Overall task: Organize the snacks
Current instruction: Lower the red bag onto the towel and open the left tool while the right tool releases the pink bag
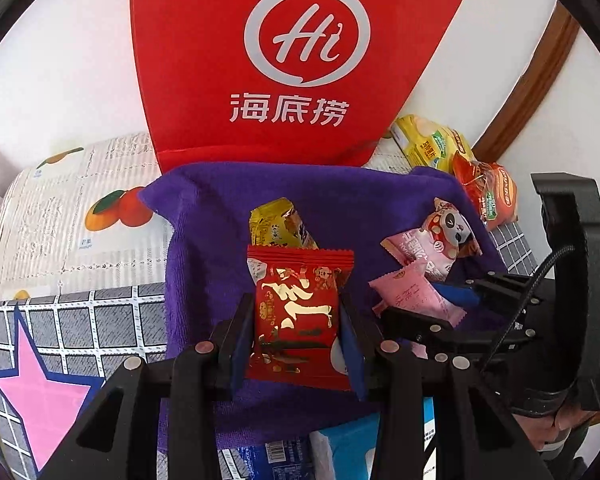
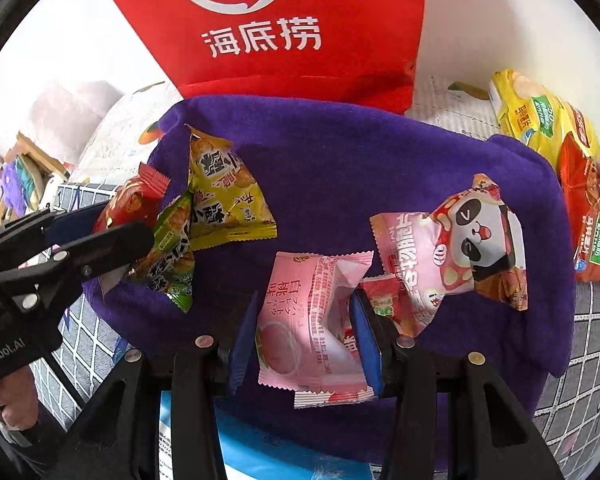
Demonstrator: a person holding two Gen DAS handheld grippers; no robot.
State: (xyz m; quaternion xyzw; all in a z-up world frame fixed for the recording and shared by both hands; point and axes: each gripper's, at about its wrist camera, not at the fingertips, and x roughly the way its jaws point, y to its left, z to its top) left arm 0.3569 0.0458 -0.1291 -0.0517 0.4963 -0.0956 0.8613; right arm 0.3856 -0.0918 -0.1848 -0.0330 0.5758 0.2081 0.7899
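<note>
— Gripping a red packet, is it? Which hand?

— Left gripper. Its blue pads press the packet's two side edges, so the packet stands between the fingers with its long axis running away from them, crimped top edge farthest out. It sits over the purple cloth.

— And the right gripper?

— It straddles a pink packet. The right-hand pad touches that packet's edge; on the other side I see a sliver of cloth between pad and wrapper, so I would call it partly closed around the packet, not a firm pinch. The pink packet's long axis also points away from the fingers.

— What lies beyond each one?

— Past the left fingertips, just behind the red packet, is a yellow packet. Past and to the right of the right fingers, a panda packet overlaps a small red wrapper touching the right-hand pad.

— Room to move?

— Far ahead of both stands a red bag, probably the goal. The cloth between the two grippers is bare, so lifting straight up looks safest; the grippers themselves are near each other, and swinging sideways risks a knock.
</note>
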